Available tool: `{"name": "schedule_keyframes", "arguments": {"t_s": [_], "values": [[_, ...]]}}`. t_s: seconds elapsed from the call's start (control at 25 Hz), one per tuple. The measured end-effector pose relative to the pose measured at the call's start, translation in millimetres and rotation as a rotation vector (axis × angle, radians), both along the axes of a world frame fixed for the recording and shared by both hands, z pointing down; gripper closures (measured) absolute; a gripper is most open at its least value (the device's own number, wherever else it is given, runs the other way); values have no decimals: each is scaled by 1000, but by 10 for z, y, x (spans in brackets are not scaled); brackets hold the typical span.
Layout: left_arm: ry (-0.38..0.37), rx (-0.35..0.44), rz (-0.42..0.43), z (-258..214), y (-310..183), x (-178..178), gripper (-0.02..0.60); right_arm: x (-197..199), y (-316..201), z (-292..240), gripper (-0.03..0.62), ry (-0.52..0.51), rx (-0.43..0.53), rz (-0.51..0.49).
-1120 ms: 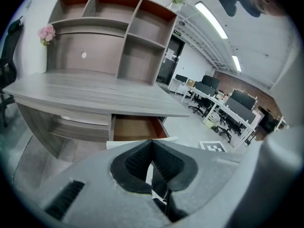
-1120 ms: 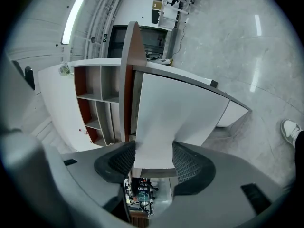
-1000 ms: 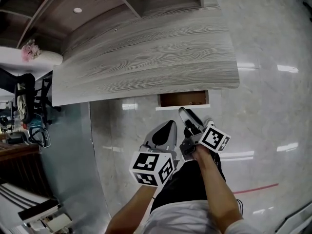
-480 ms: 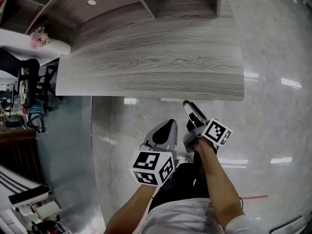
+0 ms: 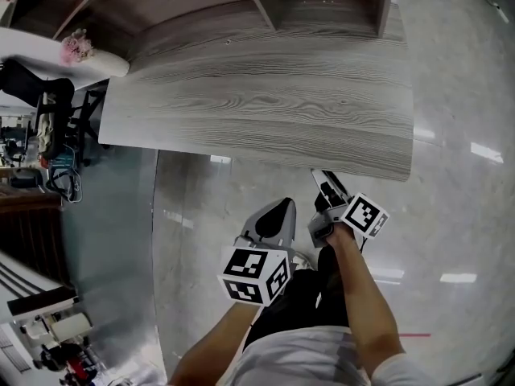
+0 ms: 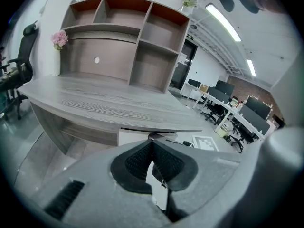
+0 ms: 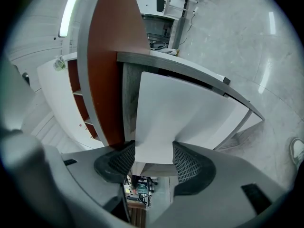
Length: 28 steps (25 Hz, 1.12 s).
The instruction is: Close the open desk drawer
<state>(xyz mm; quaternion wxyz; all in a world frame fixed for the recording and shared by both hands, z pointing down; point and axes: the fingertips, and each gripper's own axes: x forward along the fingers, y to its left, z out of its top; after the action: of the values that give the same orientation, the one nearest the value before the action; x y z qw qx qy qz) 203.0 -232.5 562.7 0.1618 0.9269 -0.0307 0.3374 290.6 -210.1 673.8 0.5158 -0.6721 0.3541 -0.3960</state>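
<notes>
The left gripper (image 6: 152, 142) fills the lower frame, its ribbed black pads pressed together at the tips with nothing between them. Beyond them the white drawer front (image 6: 133, 136) sits just under the front edge of the grey wood-grain desk (image 6: 104, 106). A shelf unit (image 6: 126, 42) stands on the desk, pink flowers (image 6: 59, 38) at its left end.

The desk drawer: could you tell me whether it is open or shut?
Shut, it seems: the drawer front sits tucked beneath the desktop, nothing protruding.
</notes>
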Motion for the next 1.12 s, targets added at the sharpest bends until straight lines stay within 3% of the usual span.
{"name": "schedule_keyframes", "arguments": {"t_s": [0.52, 0.64, 0.96, 1.12], "values": [[10, 11, -35, -77, -34, -56, 578, 100, -26, 49, 352, 1, -34, -29], [21, 15, -38, -152, -52, -94, 578, 73, -26, 3, 352, 44, -43, -44], [77, 13, -33, -367, -80, -301, 578, -395, 120, -395, 352, 115, -103, -125], [106, 26, -24, -534, -70, -456, 578, -656, 198, -812, 411, 234, -153, -164]]}}
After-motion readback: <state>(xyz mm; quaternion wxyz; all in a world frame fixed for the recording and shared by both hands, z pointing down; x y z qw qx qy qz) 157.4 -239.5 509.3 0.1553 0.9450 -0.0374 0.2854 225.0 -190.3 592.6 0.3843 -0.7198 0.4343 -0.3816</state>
